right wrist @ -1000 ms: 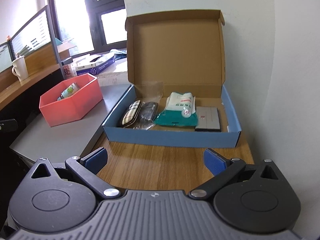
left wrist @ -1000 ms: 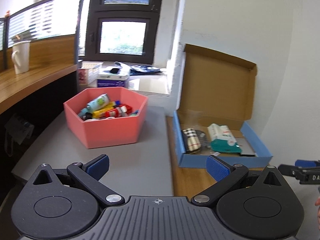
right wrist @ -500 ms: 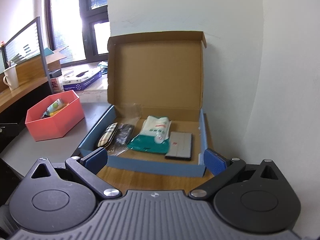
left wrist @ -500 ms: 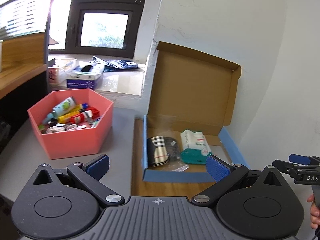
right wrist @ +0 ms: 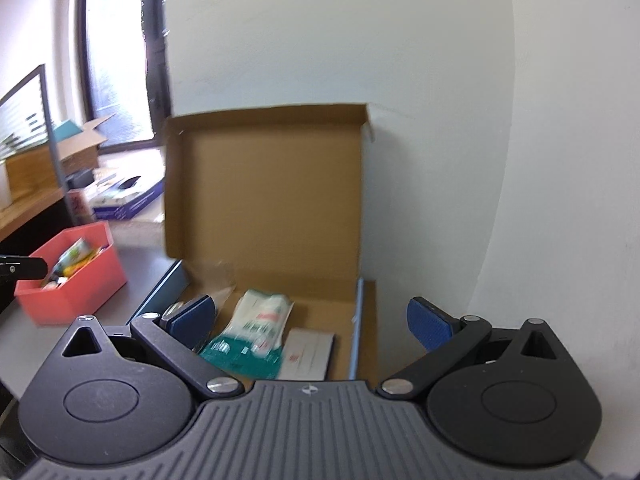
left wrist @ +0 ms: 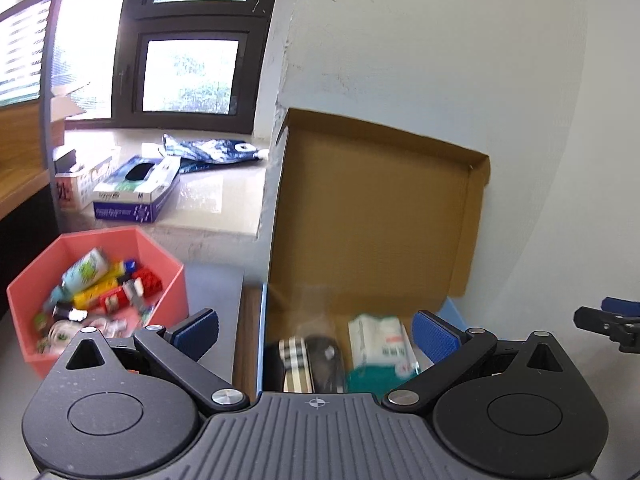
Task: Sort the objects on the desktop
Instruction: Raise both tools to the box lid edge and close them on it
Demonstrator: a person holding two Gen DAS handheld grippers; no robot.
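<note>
Both grippers, left [left wrist: 315, 330] and right [right wrist: 308, 320], jaws apart and empty, above the open cardboard box [right wrist: 264, 200]; suggest committing to one item, e.g. green-white pouch [right wrist: 250, 334], descending squarely.

Office, by the looks of it. Wood-top desk [right wrist: 366, 312] against a plain white wall [left wrist: 440, 60], grey side table [left wrist: 216, 284] next to it. Desk partition with wood panel and frosted strip [right wrist: 28, 120] on the left. Dark-framed window [left wrist: 188, 40] with a sill [left wrist: 200, 196] holding a tissue box [left wrist: 136, 188] and clutter. Typical workstation setup.
</note>
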